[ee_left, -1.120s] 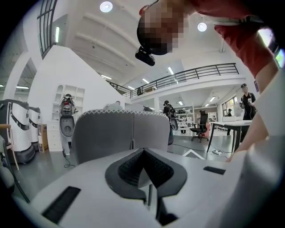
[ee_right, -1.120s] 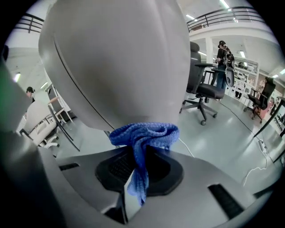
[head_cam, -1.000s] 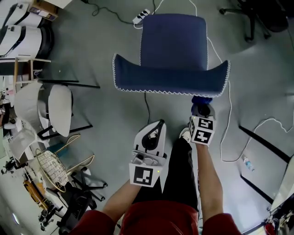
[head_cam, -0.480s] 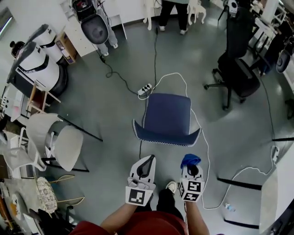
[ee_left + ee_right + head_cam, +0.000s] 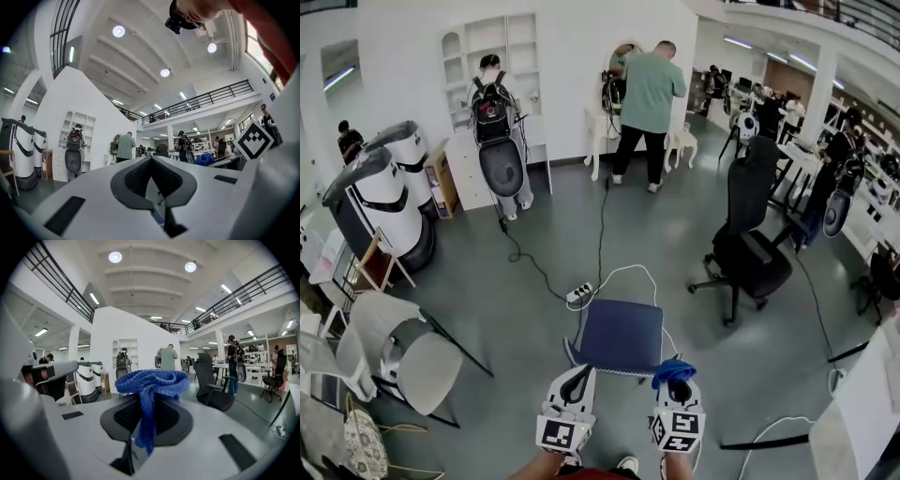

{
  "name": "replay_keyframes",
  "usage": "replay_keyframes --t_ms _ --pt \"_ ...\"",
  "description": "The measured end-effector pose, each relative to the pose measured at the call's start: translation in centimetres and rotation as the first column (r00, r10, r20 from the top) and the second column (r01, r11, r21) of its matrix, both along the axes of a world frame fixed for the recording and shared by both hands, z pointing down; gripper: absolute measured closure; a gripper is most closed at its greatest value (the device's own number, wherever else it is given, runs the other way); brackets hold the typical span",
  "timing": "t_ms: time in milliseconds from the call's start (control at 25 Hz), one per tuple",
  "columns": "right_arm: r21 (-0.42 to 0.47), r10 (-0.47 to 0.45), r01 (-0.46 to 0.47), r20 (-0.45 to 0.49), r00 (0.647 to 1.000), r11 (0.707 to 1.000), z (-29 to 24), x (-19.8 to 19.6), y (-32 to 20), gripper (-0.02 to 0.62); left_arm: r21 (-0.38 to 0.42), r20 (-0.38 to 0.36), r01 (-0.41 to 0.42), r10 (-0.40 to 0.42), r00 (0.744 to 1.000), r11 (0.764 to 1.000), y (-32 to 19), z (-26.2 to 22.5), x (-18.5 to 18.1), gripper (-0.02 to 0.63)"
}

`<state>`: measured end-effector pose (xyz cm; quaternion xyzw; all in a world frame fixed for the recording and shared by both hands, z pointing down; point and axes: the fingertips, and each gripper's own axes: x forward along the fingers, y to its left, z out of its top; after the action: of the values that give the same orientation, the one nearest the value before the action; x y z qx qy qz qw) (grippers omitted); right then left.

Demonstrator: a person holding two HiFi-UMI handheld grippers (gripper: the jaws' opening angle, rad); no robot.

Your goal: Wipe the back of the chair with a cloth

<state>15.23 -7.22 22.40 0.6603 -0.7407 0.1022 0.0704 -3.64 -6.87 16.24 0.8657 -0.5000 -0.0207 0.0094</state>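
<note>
A blue chair (image 5: pixel 622 336) stands on the grey floor just beyond both grippers in the head view, its back edge nearest me. My left gripper (image 5: pixel 573 386) points at the chair's near left corner, shut, with nothing between its dark pads (image 5: pixel 136 180). My right gripper (image 5: pixel 676 380) is shut on a bunched blue cloth (image 5: pixel 673 372) at the chair's near right corner. In the right gripper view the cloth (image 5: pixel 149 385) piles over the jaw tips and a strand hangs down between the pads. Both gripper views look out level over the room, and the chair does not show in them.
A black office chair (image 5: pixel 750 253) stands right of the blue chair, and a white chair (image 5: pixel 417 361) stands to its left. A power strip (image 5: pixel 578 294) and cables lie on the floor behind it. A person in a green shirt (image 5: pixel 647 98) stands at the far wall, and white machines (image 5: pixel 384 202) are at far left.
The head view has swung up from looking steeply down to looking across the room. The chair now looks smaller and farther. Both grippers sit lower in view, and the right one still holds the cloth.
</note>
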Motion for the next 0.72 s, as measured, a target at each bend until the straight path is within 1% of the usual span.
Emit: replay_keyframes --t_ms 80,160,280,400,520,600,720 --pt "0.055 -0.004 0.005 -0.017 1.0 0.998 -2.8 -0.2 -0.5 0.532 0.047 0.003 -0.01 0.01 1.0 0.999 -0.5 -1.2 -0.3 0.592" --pt "0.115 -0.004 0.008 -0.033 0.999 0.993 -5.8 -0.3 -0.9 0.532 0.062 -0.006 -0.012 0.012 1.0 0.998 -1.0 -3.0 -0.5 0.592" --pt "0.209 0.003 0.008 -0.054 0.999 0.978 -10.5 -0.3 -1.2 0.532 0.108 -0.028 -0.013 0.016 0.999 0.994 -1.9 -6.0 -0.9 0.592" --pt "0.309 0.017 0.006 -0.072 0.997 0.951 -15.3 -0.2 -1.1 0.532 0.172 -0.038 -0.011 0.018 0.999 0.985 -2.5 -9.3 -1.8 0.592" --pt "0.399 0.028 0.007 -0.082 0.996 0.917 -19.3 0.0 -0.8 0.532 0.247 -0.055 0.007 0.007 0.998 0.969 -2.7 -12.5 -2.7 0.592" --pt "0.434 0.035 0.007 -0.089 0.995 0.901 -21.2 0.0 -0.8 0.532 0.286 -0.067 0.015 0.005 0.998 0.958 -2.8 -14.3 -3.0 0.592" --pt "0.458 0.041 0.008 -0.096 0.995 0.889 -22.5 -0.2 -0.9 0.532 0.316 -0.073 0.016 0.007 0.997 0.949 -2.8 -16.4 -3.0 0.592"
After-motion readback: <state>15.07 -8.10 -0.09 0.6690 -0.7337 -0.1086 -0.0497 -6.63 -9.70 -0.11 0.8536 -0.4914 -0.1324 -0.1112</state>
